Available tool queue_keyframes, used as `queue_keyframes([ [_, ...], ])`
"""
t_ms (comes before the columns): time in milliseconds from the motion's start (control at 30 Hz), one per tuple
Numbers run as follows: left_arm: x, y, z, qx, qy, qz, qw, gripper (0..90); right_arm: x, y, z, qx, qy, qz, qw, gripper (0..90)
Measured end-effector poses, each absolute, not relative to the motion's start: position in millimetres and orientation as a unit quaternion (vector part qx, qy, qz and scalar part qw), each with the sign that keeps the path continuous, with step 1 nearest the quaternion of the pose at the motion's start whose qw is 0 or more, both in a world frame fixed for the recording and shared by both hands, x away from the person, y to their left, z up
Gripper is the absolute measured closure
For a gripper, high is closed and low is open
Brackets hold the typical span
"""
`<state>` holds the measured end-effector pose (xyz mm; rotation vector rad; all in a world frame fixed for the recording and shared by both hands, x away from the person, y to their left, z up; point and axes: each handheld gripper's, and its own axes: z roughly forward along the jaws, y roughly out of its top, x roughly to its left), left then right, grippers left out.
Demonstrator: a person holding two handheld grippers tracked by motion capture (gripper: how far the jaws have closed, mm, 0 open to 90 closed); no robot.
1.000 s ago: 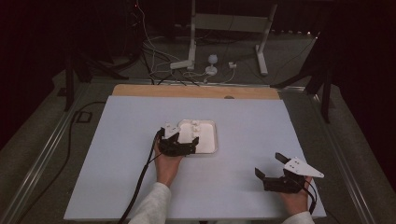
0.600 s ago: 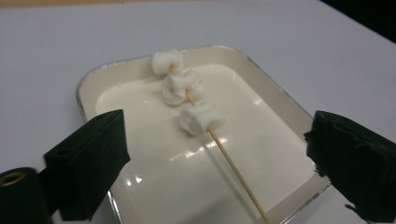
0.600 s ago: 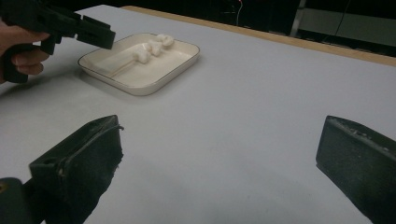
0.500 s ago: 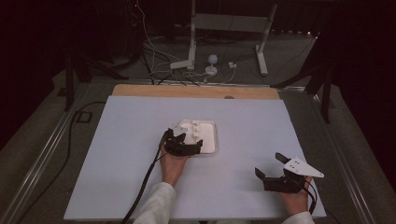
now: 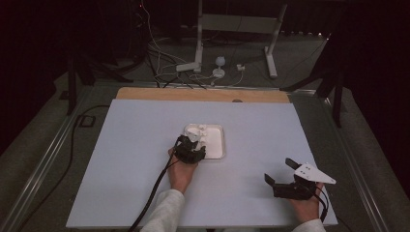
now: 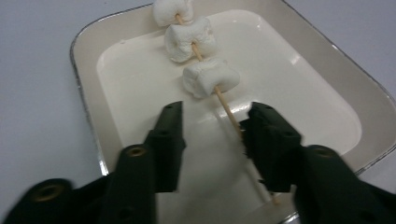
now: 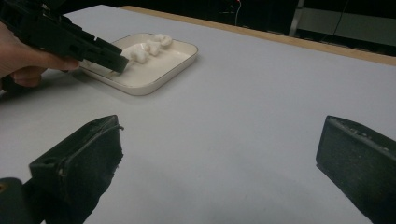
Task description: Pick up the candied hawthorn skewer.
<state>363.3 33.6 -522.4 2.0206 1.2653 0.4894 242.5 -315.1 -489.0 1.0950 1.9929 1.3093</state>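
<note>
- High view: white tray [image 5: 216, 145] sits near middle of the pale surface [image 5: 121, 159]. Left hand-held gripper [image 5: 189, 151] is at tray's near-left edge, tips over the rim, w/ the left hand [image 5: 181, 171] behind it. Vs 1 s ago, it has dropped back slightly toward the person and sits lower on the tray edge; 0.5 s ago it was about the same spot. Marshmallows [image 5: 195, 131] lie in tray's far-left part, just beyond the jaws.
- High view, cont.: right hand-held gripper [image 5: 280, 175] rests at near-right of surface, well apart from tray, jaws spread; right hand [image 5: 303, 205] at the bottom edge. No change from earlier frames.
- Left gripper view: left hand-held gripper [image 6: 212, 126] jaws apart, over the tray [image 6: 88, 116] floor. Skewer [image 6: 226, 109] carries three marshmallows [image 6: 210, 77] in a row, running from far rim toward the near rim. Bare stick passes beside the inner face of the right-side jaw, looks touching; other jaw clear of it. Not clamped.
- Right gripper view: right hand-held gripper [image 7: 219, 154] wide open, nothing between jaws, above bare surface [image 7: 243, 93]. Farther off, left hand-held gripper [image 7: 112, 58] reaches into the tray [image 7: 159, 79] next to the marshmallows [image 7: 149, 46].
</note>
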Motion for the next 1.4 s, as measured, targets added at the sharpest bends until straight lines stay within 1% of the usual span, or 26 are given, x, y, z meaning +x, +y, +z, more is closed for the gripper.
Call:
queue_keyframes([
  [33,363.4,35.3,-521.8,0.780,0.487,0.185,0.347,60.1,242.5,-315.1,-489.0,0.403,0.734,0.482,0.256,0.0],
  [67,363.2,37.5,-521.0,0.779,0.491,0.179,0.346,67.7,242.5,-315.0,-489.0,0.403,0.734,0.483,0.256,0.0],
  [200,363.6,42.8,-520.9,0.770,0.504,0.164,0.354,80.8,242.5,-315.1,-489.1,0.404,0.734,0.482,0.256,0.0],
  [233,364.0,46.0,-521.0,0.765,0.512,0.152,0.359,83.7,242.5,-315.2,-489.0,0.404,0.734,0.482,0.256,0.0],
  [267,364.0,46.0,-521.0,0.765,0.512,0.152,0.359,86.4,242.6,-315.3,-489.1,0.404,0.734,0.482,0.256,0.0],
  [300,364.0,47.1,-521.0,0.764,0.516,0.147,0.360,86.4,242.6,-315.3,-489.1,0.404,0.734,0.482,0.256,0.0],
  [333,364.6,48.6,-520.8,0.762,0.519,0.141,0.361,89.4,242.6,-315.2,-489.3,0.404,0.734,0.481,0.256,0.0],
  [367,365.9,50.5,-520.6,0.758,0.524,0.123,0.368,89.9,242.7,-315.2,-489.3,0.404,0.735,0.481,0.256,0.0],
  [433,366.0,51.4,-520.3,0.758,0.525,0.118,0.368,90.0,242.8,-315.1,-489.4,0.404,0.735,0.481,0.256,0.0],
  [633,359.3,60.3,-510.5,0.749,0.529,0.079,0.391,90.0,242.9,-316.3,-489.6,0.407,0.734,0.481,0.256,0.0],
  [767,355.1,65.2,-510.4,0.754,0.528,0.067,0.385,89.7,242.8,-315.6,-489.6,0.406,0.734,0.480,0.255,0.0],
  [833,353.8,68.0,-514.0,0.762,0.527,0.055,0.372,89.1,242.8,-315.1,-489.7,0.406,0.735,0.479,0.256,0.0],
  [933,354.4,70.9,-515.2,0.761,0.528,0.045,0.375,88.8,242.8,-314.9,-489.7,0.407,0.735,0.478,0.256,0.0],
  [1033,354.0,72.0,-514.3,0.761,0.527,0.047,0.376,90.0,243.1,-315.1,-489.8,0.407,0.735,0.478,0.256,0.0],
  [1133,353.4,76.5,-511.8,0.753,0.529,0.039,0.388,90.0,243.1,-315.6,-489.9,0.408,0.734,0.478,0.256,0.0],
  [1400,349.6,88.2,-501.8,0.743,0.525,0.040,0.413,90.0,243.2,-315.4,-489.9,0.408,0.734,0.478,0.256,0.0],
])
